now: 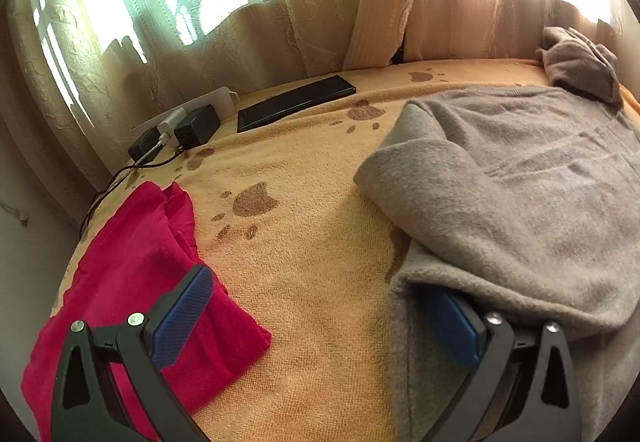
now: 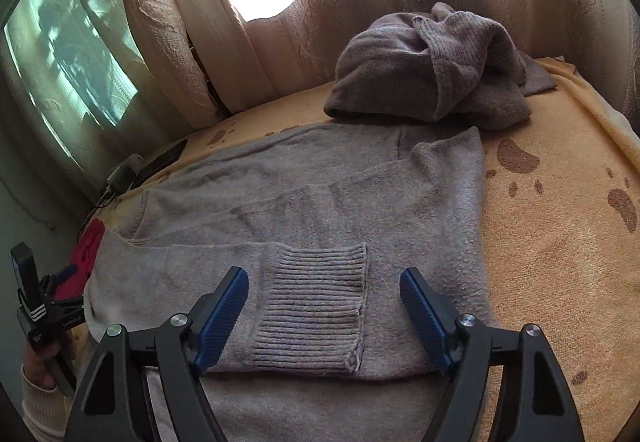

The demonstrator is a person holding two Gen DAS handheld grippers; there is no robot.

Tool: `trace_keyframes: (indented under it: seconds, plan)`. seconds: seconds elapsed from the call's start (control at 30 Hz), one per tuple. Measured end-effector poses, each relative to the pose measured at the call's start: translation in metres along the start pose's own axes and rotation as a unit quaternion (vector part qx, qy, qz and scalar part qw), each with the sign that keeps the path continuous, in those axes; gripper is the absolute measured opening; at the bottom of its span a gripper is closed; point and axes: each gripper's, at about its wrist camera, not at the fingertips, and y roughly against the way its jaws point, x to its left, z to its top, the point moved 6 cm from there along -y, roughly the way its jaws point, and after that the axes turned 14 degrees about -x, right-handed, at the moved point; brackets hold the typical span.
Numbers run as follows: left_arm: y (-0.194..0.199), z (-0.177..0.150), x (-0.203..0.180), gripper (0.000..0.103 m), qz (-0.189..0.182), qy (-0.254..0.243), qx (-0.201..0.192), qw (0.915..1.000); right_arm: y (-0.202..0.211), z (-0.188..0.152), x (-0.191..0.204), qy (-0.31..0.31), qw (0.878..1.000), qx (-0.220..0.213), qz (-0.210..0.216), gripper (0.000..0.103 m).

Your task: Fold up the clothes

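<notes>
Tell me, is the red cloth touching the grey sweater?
Apart. The left wrist view shows a wide strip of bare orange blanket between the red cloth and the grey sweater.

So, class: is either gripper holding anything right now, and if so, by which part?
Nothing is held. The left gripper is open beside the grey sweater; the right gripper is open around its ribbed cuff.

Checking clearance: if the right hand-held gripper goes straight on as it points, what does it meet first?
Probably the ribbed cuff of the grey sweater: it lies right between the open right hand-held gripper fingers, on the orange blanket. Depth is unclear.
</notes>
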Motion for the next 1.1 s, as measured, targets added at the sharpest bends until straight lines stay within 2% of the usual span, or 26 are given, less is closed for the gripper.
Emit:
trace_keyframes:
  seconds: [0.1,0.2,0.37,0.5,0.6,0.67,0.8,0.97,1.0,1.1]
  plan:
    - [0.000,0.004,0.008,0.103,0.014,0.026,-0.009,0.9995,-0.004,-0.005,0.007,0.040,0.999,0.004,-0.021,0.080]
    - [-0.001,0.002,0.018,0.103,0.015,0.054,-0.003,0.9984,-0.004,-0.003,0.010,0.048,0.998,0.010,-0.027,0.080]
    - [0.002,-0.005,0.034,0.103,0.002,0.121,0.001,0.9927,-0.004,0.001,0.014,0.062,0.997,0.020,-0.036,0.080]
    - [0.010,-0.008,0.037,0.103,-0.011,0.142,-0.008,0.9898,-0.004,0.006,0.020,0.073,0.996,0.025,-0.041,0.080]
    - [0.013,-0.008,0.036,0.103,-0.017,0.145,-0.012,0.9892,-0.004,0.034,0.060,0.097,0.995,0.000,-0.004,0.080]
    - [0.015,-0.008,0.036,0.103,-0.021,0.147,-0.015,0.9887,-0.011,0.052,0.102,0.119,0.992,-0.004,0.046,0.080]
    - [0.016,-0.009,0.037,0.103,-0.028,0.156,-0.018,0.9872,-0.041,0.062,0.207,0.172,0.971,0.025,0.163,0.080]
    - [0.016,-0.010,0.042,0.103,-0.036,0.172,-0.019,0.9843,-0.098,0.025,0.318,0.257,0.934,0.100,0.225,0.080]
    - [0.015,-0.010,0.045,0.103,-0.035,0.180,-0.019,0.9829,-0.110,0.017,0.336,0.275,0.927,0.114,0.230,0.080]
    - [0.012,-0.015,0.056,0.103,-0.033,0.211,-0.012,0.9769,-0.147,-0.016,0.360,0.340,0.909,0.154,0.184,0.080]
